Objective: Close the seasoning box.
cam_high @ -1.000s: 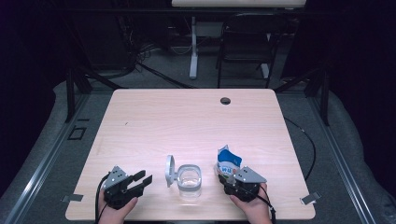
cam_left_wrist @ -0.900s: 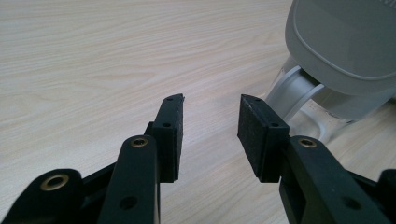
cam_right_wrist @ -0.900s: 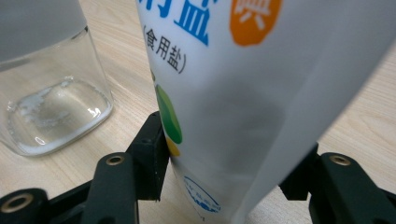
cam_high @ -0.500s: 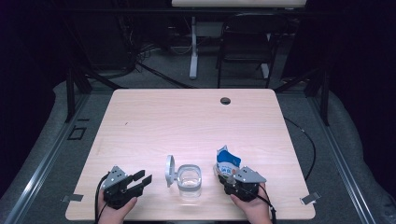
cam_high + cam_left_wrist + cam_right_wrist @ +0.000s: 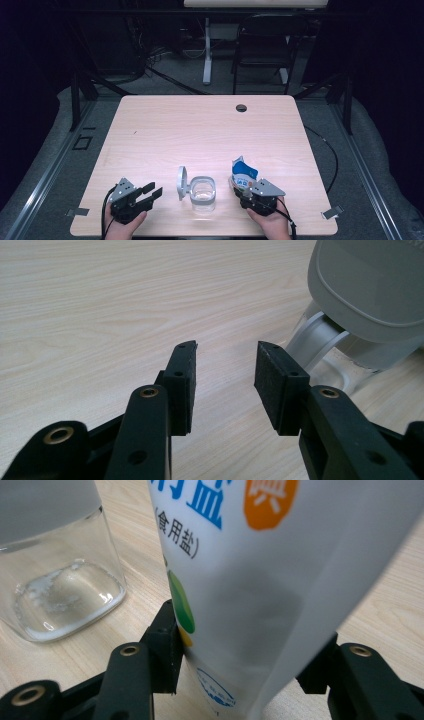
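Down at the near edge of the pale wooden bench (image 5: pixel 200 130), the right gripper (image 5: pixel 248 192) is gripping a white salt bag (image 5: pixel 244 174) printed in blue, with an orange patch and a green mark. Its fingers (image 5: pixel 167 645) are pressing against the bag's lower sides from both flanks, spread wide around it, and they have just been closing a little on it. The bag is standing roughly upright, its torn top pointing up and away from the person, and its base is sitting close to the bench surface in the right gripper view.

Just beside the bag, toward the middle of the bench, a clear glass jar (image 5: pixel 203 192) is standing upright with its grey hinged lid (image 5: pixel 182 182) flipped open and sticking up on the side facing the left gripper. A thin layer of white grains is lying in the bottom of the jar (image 5: pixel 65 595), seen through the glass.

The left gripper (image 5: pixel 150 192) is resting low over the bench to the left of the jar, pointing toward it. Its fingers (image 5: pixel 272 375) are standing partly apart with nothing between them, only bare wood showing in the gap. The open lid (image 5: pixel 370 285) is looming just beyond the right finger, near but not touching.

A small dark hole (image 5: pixel 241 107) is sitting in the far side of the bench.
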{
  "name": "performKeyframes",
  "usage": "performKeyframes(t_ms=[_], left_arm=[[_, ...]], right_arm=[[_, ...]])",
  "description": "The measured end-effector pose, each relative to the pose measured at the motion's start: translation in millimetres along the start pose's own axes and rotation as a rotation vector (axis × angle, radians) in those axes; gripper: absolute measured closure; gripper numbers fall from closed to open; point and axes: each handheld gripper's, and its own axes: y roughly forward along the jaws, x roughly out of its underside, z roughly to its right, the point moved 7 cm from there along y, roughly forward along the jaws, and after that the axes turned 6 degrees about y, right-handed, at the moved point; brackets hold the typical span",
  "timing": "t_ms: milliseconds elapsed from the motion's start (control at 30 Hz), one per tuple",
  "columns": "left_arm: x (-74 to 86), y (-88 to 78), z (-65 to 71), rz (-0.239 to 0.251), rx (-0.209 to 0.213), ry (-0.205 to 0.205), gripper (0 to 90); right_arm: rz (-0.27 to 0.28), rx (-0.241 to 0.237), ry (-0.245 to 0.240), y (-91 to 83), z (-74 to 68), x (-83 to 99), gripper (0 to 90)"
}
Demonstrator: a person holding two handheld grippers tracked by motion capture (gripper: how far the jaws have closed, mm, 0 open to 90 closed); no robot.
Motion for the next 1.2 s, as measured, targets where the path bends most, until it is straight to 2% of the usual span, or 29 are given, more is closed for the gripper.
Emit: performKeyframes(t_ms=[467, 933, 1200], left_arm=[[-0.5, -0.4, 0.5, 0.001, -0.001, -0.002, 60.9], [-0.9, -3.0, -1.0, -0.003, -0.001, 0.001, 60.9], [-0.9, -2.9, -1.3, -0.003, -0.001, -0.002, 60.9]], right_arm=[[-0.016, 0.006, -0.070, -2.9, -4.3, -2.7, 47.4], [0.000, 0.035, -0.189, -11.7, -7.0, -23.4, 47.4], [-0.021, 0.046, -0.257, -16.9, -7.2, -31.3, 47.4]])
